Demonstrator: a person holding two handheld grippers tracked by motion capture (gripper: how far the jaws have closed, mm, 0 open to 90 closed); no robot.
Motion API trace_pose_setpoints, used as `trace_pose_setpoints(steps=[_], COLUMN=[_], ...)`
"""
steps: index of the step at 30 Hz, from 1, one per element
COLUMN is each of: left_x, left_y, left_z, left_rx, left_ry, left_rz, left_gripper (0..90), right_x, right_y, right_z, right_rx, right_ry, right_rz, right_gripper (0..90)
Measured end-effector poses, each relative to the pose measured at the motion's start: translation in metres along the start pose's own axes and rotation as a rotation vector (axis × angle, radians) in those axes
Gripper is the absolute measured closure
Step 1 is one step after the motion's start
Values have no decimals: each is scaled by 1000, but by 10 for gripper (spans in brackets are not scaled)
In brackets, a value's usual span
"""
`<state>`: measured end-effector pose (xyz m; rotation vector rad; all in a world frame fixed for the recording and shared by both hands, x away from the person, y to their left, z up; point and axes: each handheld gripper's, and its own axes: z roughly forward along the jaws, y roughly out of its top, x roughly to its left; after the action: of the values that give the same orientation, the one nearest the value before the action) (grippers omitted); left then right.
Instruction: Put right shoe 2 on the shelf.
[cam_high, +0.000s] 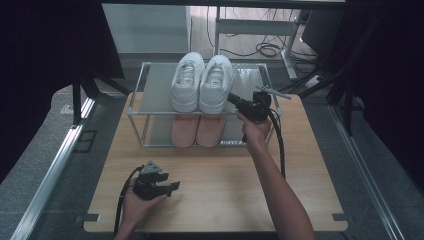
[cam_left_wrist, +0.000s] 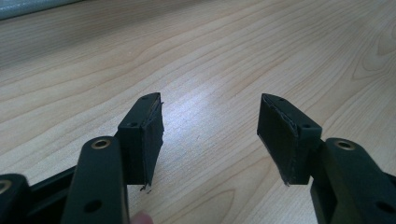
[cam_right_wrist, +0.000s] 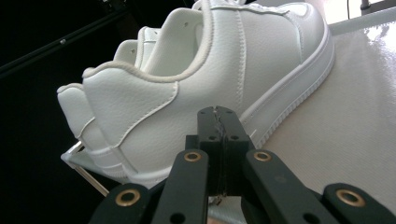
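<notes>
Two grippers are working over the wooden counter (cam_high: 215, 170) right now, and the big piece out there is the metal-framed shoe rack (cam_high: 150, 107), sitting at the far half of the counter. Up on its top shelf, a pair of white sneakers (cam_high: 202, 82) is standing side by side, heels toward the person. Down on the lower shelf, a pair of pink shoes (cam_high: 197, 130) is sitting directly beneath them.

Now the right gripper (cam_high: 234, 98) is hovering at the rack's top shelf, just beside the heel of the right-hand white sneaker (cam_right_wrist: 224, 60). From the right gripper view, its jaws are pressing flat against each other, clenched on nothing, with that sneaker's heel and sole edge lying just beyond and slightly left of the tips; whether the tips are touching it, I cannot tell.

Meanwhile the left gripper (cam_high: 172, 187) is resting low at the near left of the counter, well apart from the rack. Its jaws are standing released and wide, with bare wood grain showing between them.
</notes>
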<state>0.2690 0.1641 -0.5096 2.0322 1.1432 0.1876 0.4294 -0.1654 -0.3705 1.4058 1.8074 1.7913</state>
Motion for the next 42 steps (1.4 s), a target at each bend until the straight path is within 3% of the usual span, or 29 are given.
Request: trace_pose_setpoints(steps=[17,34,42], left_x=[3,2,1], left_y=[0,-1,-1], left_z=[-1,-2,0], left_rx=[-1,-8,1], left_ry=[21,17,19], left_rz=[-9,-4,5], left_gripper=[414,414,414], right_x=[-10,-29,-44], right_y=[0,-12,-28], right_z=[-33,-71,-94], right_rx=[-23,-87,-112], right_ry=[95,84,66], right_rz=[-50,-37,-27], right_gripper=[671,652,640])
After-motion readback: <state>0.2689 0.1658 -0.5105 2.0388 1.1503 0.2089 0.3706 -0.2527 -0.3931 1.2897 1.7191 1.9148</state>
